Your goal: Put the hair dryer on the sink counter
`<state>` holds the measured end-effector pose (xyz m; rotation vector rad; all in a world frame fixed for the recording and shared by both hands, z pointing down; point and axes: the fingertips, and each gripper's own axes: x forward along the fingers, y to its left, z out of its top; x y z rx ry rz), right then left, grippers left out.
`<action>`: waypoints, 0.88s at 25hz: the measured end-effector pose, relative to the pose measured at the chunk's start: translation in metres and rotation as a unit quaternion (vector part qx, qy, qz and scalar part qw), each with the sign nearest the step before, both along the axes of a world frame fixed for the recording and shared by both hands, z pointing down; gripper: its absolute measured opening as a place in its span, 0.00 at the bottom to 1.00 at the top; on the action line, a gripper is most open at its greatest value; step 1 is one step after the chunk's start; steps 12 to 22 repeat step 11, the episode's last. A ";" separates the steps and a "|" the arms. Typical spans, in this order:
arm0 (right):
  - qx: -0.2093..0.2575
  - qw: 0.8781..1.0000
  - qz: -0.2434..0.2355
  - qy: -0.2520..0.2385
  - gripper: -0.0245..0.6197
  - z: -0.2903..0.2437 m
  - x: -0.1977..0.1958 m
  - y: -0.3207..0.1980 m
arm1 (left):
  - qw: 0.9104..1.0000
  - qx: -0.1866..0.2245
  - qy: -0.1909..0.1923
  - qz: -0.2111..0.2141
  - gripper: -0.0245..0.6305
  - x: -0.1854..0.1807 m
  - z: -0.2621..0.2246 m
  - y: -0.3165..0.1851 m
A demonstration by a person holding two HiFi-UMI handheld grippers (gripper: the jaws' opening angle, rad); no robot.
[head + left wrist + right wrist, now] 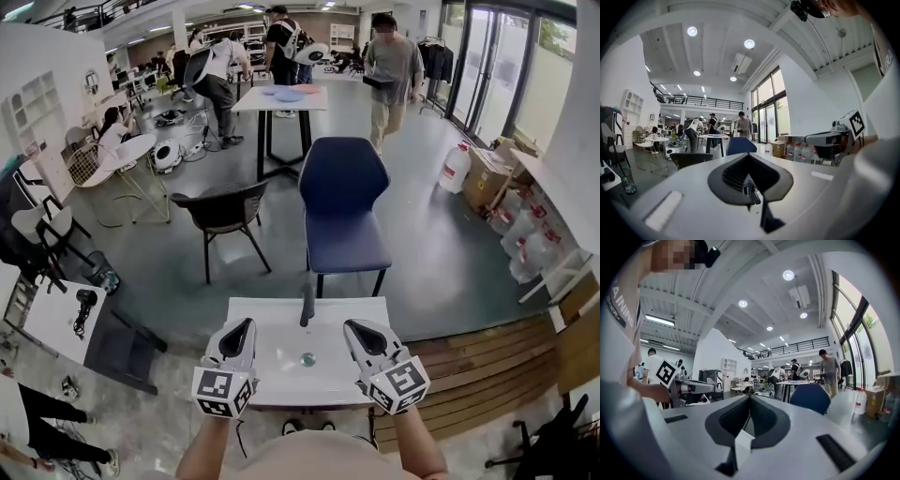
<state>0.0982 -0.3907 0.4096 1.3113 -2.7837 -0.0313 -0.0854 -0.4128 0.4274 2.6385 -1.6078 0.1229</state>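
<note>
A black hair dryer [84,306] lies on a white surface at the far left of the head view, well away from both grippers. The white sink counter [253,314] sits right below me, with a dark faucet [307,305] and a basin drain [307,358]. My left gripper [246,324] hovers over the counter's left side, jaws together and empty. My right gripper [352,326] hovers over the right side, jaws also together with nothing in them. Both point level, out into the room. In the gripper views the left gripper [749,157] and the right gripper [750,397] show their jaws meeting.
A blue chair [343,202] and a black chair [225,211] stand just beyond the counter. Further back are a white table [279,98] and several people. Boxes and water jugs [457,167] line the right wall. A dark cabinet [122,347] stands left of the counter.
</note>
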 end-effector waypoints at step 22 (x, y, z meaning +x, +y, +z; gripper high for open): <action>-0.020 1.000 0.001 0.002 0.05 0.015 0.003 0.008 | 1.000 -0.014 -0.007 -0.002 0.05 -0.004 0.014 0.001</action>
